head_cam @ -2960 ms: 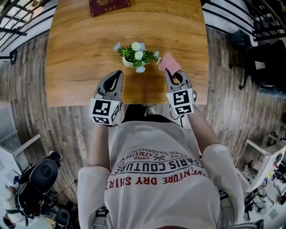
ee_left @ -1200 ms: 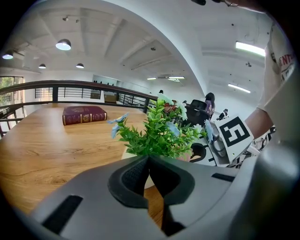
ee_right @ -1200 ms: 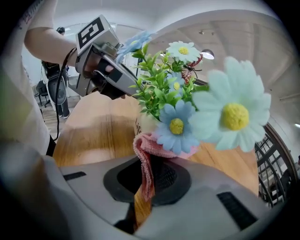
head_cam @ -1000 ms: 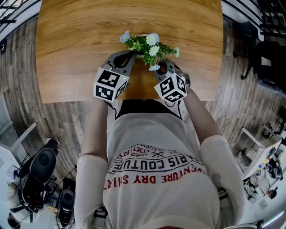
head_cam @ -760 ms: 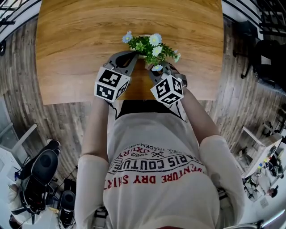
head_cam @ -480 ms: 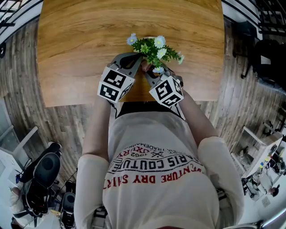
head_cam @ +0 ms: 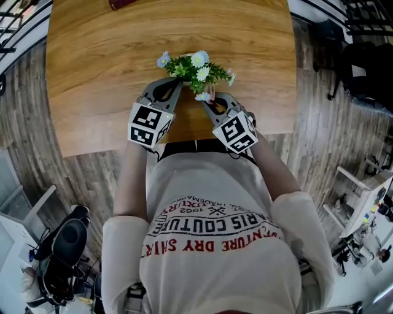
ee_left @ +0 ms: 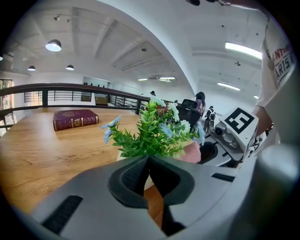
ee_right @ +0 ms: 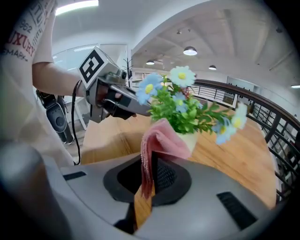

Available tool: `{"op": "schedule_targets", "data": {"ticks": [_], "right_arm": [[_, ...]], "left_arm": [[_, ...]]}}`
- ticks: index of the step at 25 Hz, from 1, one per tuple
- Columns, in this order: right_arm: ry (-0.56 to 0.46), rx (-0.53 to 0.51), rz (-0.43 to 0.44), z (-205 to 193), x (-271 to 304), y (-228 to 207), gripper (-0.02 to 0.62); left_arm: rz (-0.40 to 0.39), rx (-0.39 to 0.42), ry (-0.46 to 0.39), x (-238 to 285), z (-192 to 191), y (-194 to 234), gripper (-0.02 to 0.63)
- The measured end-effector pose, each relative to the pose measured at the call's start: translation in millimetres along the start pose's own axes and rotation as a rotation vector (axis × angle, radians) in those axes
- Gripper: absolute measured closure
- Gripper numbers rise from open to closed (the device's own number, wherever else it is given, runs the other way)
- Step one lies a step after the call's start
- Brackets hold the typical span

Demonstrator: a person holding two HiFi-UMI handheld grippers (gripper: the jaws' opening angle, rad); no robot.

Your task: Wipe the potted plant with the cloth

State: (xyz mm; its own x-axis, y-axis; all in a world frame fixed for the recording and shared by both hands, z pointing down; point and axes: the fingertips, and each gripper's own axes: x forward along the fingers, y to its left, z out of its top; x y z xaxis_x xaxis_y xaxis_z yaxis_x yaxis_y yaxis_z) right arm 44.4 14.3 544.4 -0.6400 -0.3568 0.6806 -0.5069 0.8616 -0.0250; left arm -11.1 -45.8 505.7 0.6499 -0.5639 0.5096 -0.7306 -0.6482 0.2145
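A small potted plant (head_cam: 195,66) with green leaves and white and blue flowers stands on the wooden table (head_cam: 98,73) near its front edge. My left gripper (head_cam: 179,82) is shut, and its tips sit right at the plant's left side, under the leaves (ee_left: 149,136). In the left gripper view I see nothing between its jaws, and the white pot (ee_left: 148,181) shows just behind them. My right gripper (ee_right: 149,161) is shut on a pink cloth (ee_right: 161,138). The cloth lies against the white pot (ee_right: 193,139) below the leaves. The same cloth (ee_left: 194,152) shows in the left gripper view.
A dark red book (ee_left: 75,119) lies far back on the table, and it shows at the top edge (head_cam: 123,3) of the head view. The table's front edge (head_cam: 184,134) runs under both grippers. Black railings (ee_right: 262,112) stand beyond the table.
Three seconds ago both grippers hung back from the plant, with the cloth at its right. They have since closed in on the pot, and the right gripper has rolled and lifted slightly with the cloth.
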Motion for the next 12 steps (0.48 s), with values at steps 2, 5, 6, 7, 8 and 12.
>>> {"op": "schedule_targets", "data": {"ticks": [2, 5, 6, 7, 8, 12], "right_arm": [[0.027, 0.008, -0.012, -18, -13, -13, 0.558], [0.057, 0.021, -0.029, -37, -31, -37, 0.558], [0.061, 0.025, -0.034, -41, -35, -46, 0.558], [0.062, 0.027, -0.039, -44, -39, -56, 0.558], [0.062, 0.024, -0.046, -45, -42, -66, 0.558], [0.046, -0.014, -0.061, -36, -46, -107, 0.558]], "left_arm": [[0.020, -0.015, -0.004, 2, 1, -2, 0.589], [0.064, -0.014, 0.001, 6, 2, -4, 0.589], [0.079, -0.017, -0.003, 6, 4, -4, 0.589], [0.093, -0.023, -0.007, 6, 5, -3, 0.589], [0.109, -0.029, -0.008, 7, 5, -2, 0.589], [0.173, -0.059, 0.002, 10, 1, -1, 0.589]]}}
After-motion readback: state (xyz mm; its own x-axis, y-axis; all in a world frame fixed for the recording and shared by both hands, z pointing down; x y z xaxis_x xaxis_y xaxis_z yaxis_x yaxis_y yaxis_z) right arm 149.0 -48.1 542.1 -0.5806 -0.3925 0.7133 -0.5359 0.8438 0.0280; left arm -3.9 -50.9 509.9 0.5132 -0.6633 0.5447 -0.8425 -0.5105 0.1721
